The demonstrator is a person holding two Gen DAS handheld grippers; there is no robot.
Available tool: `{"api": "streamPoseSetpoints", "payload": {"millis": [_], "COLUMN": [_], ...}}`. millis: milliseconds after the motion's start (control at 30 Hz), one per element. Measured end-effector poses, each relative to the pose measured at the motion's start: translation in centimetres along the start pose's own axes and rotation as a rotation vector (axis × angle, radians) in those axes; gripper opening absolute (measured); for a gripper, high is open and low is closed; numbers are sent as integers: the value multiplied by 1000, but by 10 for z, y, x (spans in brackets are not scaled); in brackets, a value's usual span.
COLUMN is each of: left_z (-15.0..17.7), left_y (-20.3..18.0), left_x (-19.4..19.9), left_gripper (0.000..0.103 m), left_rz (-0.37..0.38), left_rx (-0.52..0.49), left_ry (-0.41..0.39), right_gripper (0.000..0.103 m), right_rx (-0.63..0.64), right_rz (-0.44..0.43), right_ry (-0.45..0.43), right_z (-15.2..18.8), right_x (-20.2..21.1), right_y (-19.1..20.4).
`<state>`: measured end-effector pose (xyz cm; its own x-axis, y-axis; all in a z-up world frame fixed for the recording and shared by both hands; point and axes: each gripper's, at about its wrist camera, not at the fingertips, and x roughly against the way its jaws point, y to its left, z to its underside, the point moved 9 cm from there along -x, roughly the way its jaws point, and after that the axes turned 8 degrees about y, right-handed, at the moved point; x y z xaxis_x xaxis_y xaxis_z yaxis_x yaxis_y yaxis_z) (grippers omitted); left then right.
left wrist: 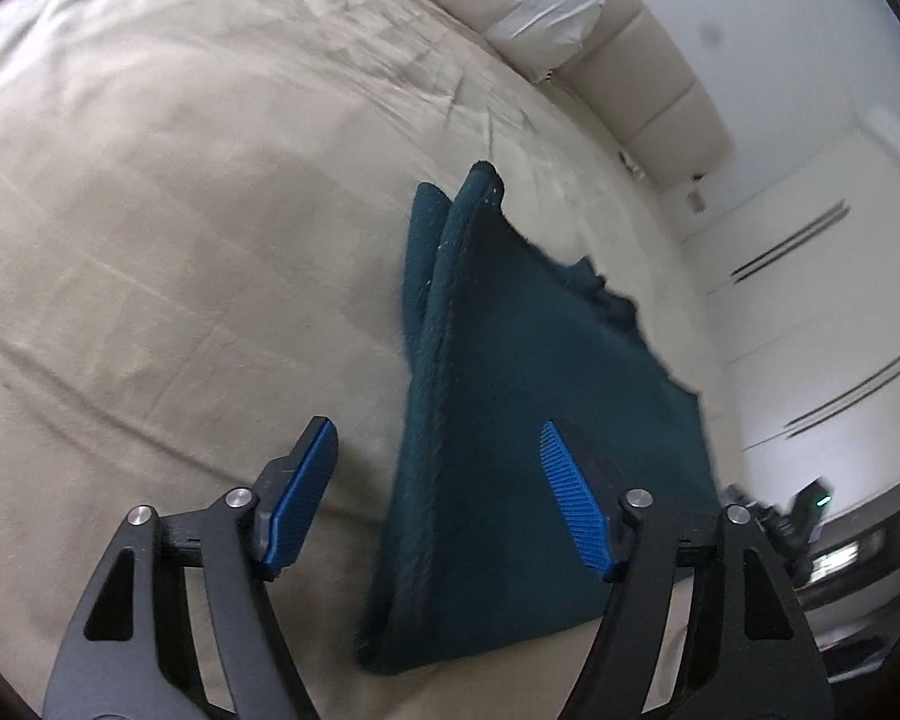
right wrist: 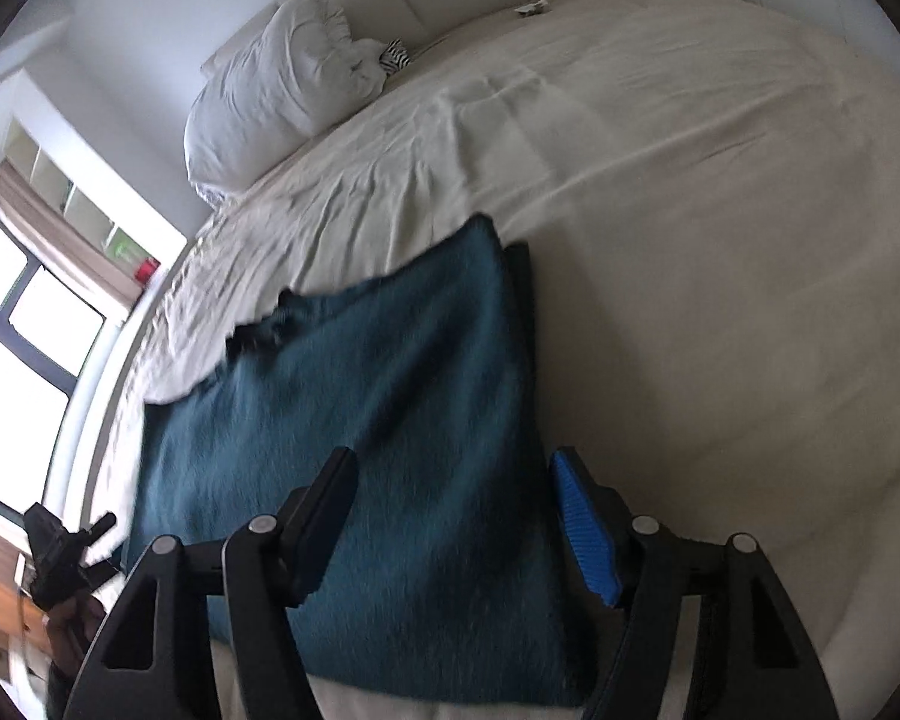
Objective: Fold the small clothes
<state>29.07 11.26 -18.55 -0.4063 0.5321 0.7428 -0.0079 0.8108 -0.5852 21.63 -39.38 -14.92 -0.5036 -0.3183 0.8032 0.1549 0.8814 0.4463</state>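
Both grippers were let go and gaping at this point. The left gripper [left wrist: 441,501] had its blue pads [left wrist: 576,516] spread wide with nothing pinched, just hanging over the near left edge of the teal garment [left wrist: 540,420]. Same story on the other side: the right gripper [right wrist: 456,516] stood wide, jaws apart over the garment's near right corner, not pressing on it.

The teal garment (some fuzzy knit thing, maybe a small sweater, couldn't really tell) was lying flat on the cream bedsheet [left wrist: 180,240], already doubled over. You could see stacked layers along its left edge in the left wrist view. The far edge looked a bit ragged and bunched. White pillows [right wrist: 270,102] sat up by the headboard, well away from it.

My read: a fold had just been laid down and released, so this was the gap between folds. Next move would probably need both grippers to re-pinch an edge, all layers together, and carry it across evenly. Grabbing only the top layer seemed like the easy way to mess it up.
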Motion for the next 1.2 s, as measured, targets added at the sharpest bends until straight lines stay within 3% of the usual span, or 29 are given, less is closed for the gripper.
{"api": "streamPoseSetpoints", "payload": {"millis": [67, 133, 200, 267, 333, 500, 933, 1200], "left_z": [3, 9, 16, 23, 26, 31, 40, 46], "left_y": [-2, -5, -2, 4, 5, 0, -11, -10], "left_x": [-2, -6, -13, -17, -16, -20, -21, -17], "left_gripper": [68, 62, 43, 33, 32, 19, 14, 14], "left_rz": [-34, -70, -117, -132, -128, -208, -350, -380], "left_rx": [-35, -75, -100, -99, -94, -165, -273, -286], "left_ry": [-5, 0, 19, 33, 30, 51, 66, 69], "right_gripper": [63, 56, 50, 46, 38, 21, 15, 14], "right_rx": [9, 13, 8, 7, 18, 38, 23, 3], "right_rz": [29, 58, 62, 59, 68, 94, 84, 71], "right_ry": [1, 0, 12, 22, 27, 32, 32, 30], "right_z": [7, 12, 17, 22, 26, 30, 32, 33], "right_x": [0, 0, -1, -3, -4, -6, -4, -2], "right_y": [-2, -7, -10, -11, -11, -14, -15, -17]}}
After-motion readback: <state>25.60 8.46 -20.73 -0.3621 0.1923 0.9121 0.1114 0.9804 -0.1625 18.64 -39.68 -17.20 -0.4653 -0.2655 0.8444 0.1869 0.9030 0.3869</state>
